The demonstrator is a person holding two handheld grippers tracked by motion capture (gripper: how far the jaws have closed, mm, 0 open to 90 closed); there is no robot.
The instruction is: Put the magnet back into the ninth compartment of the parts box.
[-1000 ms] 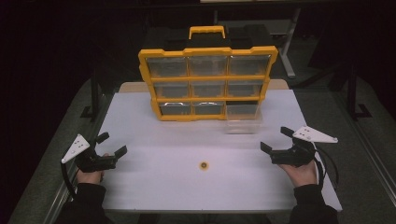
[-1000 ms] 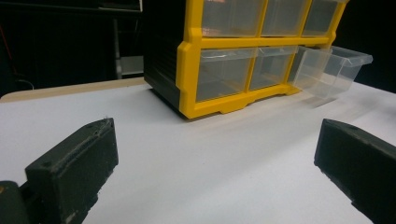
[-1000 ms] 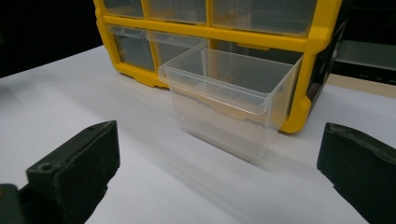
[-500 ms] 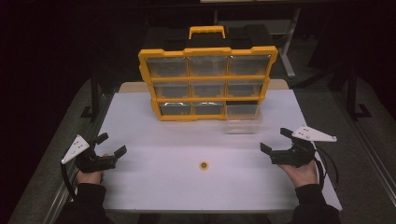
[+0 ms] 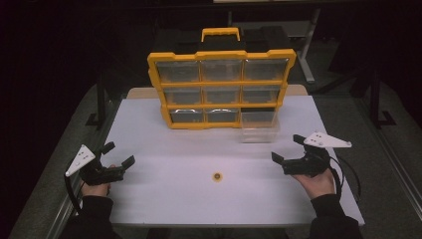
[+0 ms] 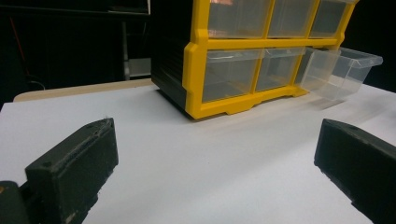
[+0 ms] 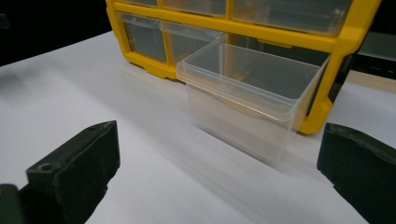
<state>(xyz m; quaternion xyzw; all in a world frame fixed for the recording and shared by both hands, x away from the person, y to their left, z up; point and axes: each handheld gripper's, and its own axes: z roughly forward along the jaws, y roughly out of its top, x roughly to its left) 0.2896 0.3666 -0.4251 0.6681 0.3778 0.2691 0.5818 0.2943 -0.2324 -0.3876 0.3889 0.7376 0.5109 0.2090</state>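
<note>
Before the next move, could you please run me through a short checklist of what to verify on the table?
1. Left gripper open, holding nothing: ok.
2. Right gripper open, holding nothing: ok.
3. Clear drawer pulled out of the yellow organizer, bottom right: ok.
4. Drawer looks empty: ok.
5. Small orange ring lies free on the white table, between the grippers: ok.
6. What the ring is exactly: cannot tell.

Over the last second I note only small shifts. My right claw (image 5: 286, 152) has slid slightly left and lower in the high view's lower right. My left claw (image 5: 119, 154), at lower left, has edged a touch lower in the frame. I record no other change.
</note>
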